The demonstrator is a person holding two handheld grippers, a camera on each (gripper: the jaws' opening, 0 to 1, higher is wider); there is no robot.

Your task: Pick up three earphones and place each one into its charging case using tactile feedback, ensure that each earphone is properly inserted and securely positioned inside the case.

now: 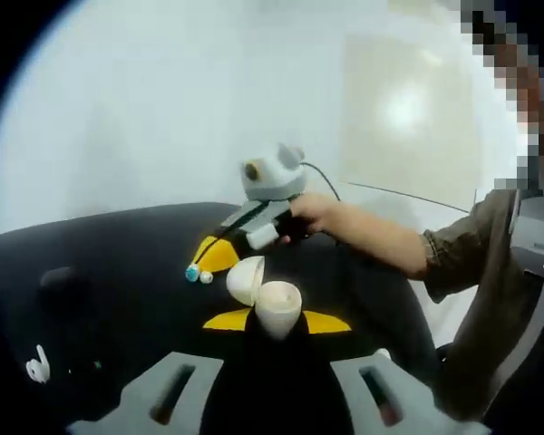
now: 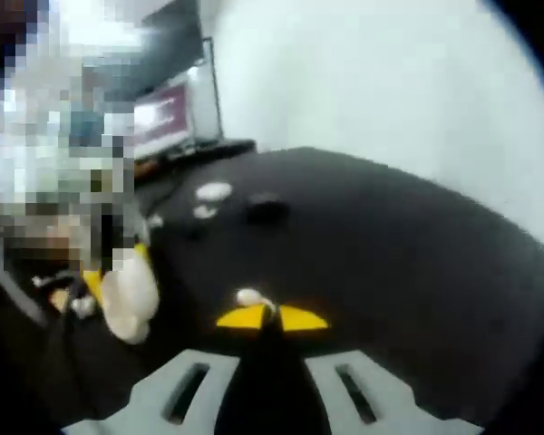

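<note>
Black cloth covers the worktop (image 1: 118, 272), which runs up to a pale wall in both views. In the left gripper view a person's hand (image 1: 313, 216) and sleeved forearm reach in from the right, carrying the right tool (image 1: 199, 272), whose yellow-tipped jaws point down toward the open case.

That white charging case (image 1: 270, 304) sits pinched between the yellow tips of the left tool (image 1: 276, 322), lid tipped back, cup facing up. The jaws are closed narrowly on its lower body. In the right gripper view the same case (image 2: 130, 294) shows blurred at the left.

The right tool (image 2: 272, 319) has its yellow tips drawn nearly together, and a white earphone (image 2: 249, 297) lies at their meeting point, apparently nipped between them.

Farther across the worktop in that view rest another white case (image 2: 213, 191) and a dark case (image 2: 266, 208), near each other. A loose white earphone (image 1: 38, 367) lies on the cloth at the left edge of the left gripper view.
</note>
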